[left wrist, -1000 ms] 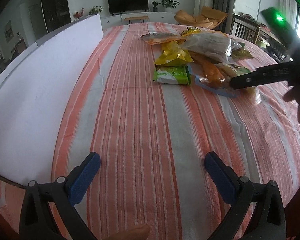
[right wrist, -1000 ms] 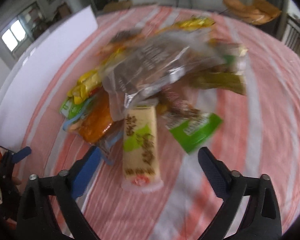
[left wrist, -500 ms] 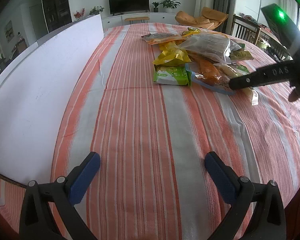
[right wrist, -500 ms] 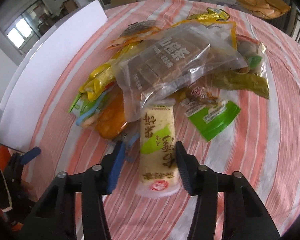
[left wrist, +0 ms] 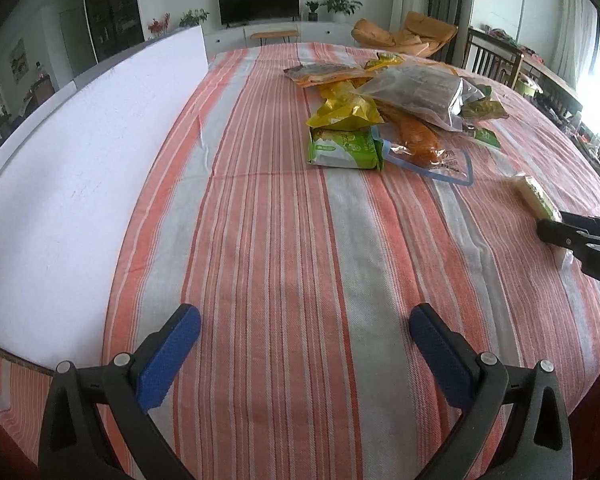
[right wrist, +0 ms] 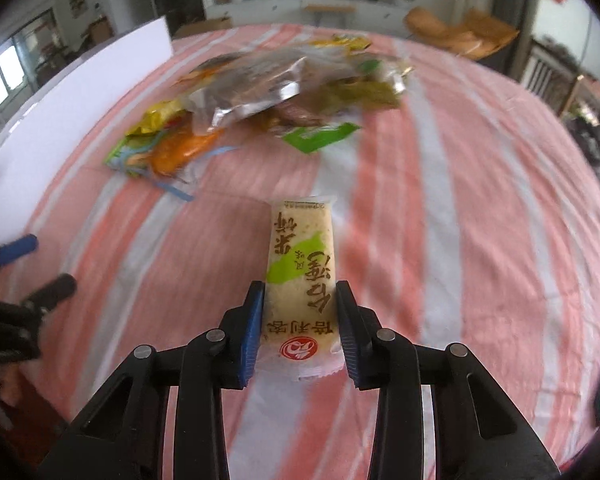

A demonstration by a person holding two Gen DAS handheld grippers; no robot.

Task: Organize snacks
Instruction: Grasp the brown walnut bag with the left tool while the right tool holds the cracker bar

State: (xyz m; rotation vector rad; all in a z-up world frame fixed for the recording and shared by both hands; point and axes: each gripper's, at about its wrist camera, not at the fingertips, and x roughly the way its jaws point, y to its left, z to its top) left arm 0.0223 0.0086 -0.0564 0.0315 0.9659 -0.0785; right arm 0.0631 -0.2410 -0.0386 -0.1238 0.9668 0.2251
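Note:
A long cream and green rice cracker pack [right wrist: 300,264] sits between the blue pads of my right gripper [right wrist: 300,296]. Its jaws are closing and the pads press on the pack's sides, just above the striped cloth. In the left wrist view the same pack [left wrist: 534,194] sticks out of the right gripper [left wrist: 556,232] at the right edge. The snack pile [left wrist: 384,108] lies further back: a clear bag of brown bars, yellow, green and orange packs. My left gripper [left wrist: 304,328] hangs open over bare cloth near the front, holding nothing.
A white board [left wrist: 80,160] lies along the left side of the table [left wrist: 280,220], which has a red, white and grey striped cloth. The pile [right wrist: 260,92] is blurred in the right wrist view. Chairs and a TV stand beyond the table.
My right gripper closed on the rice cracker pack and drew it out of the pile, toward the near right of the table. The left gripper stayed still.

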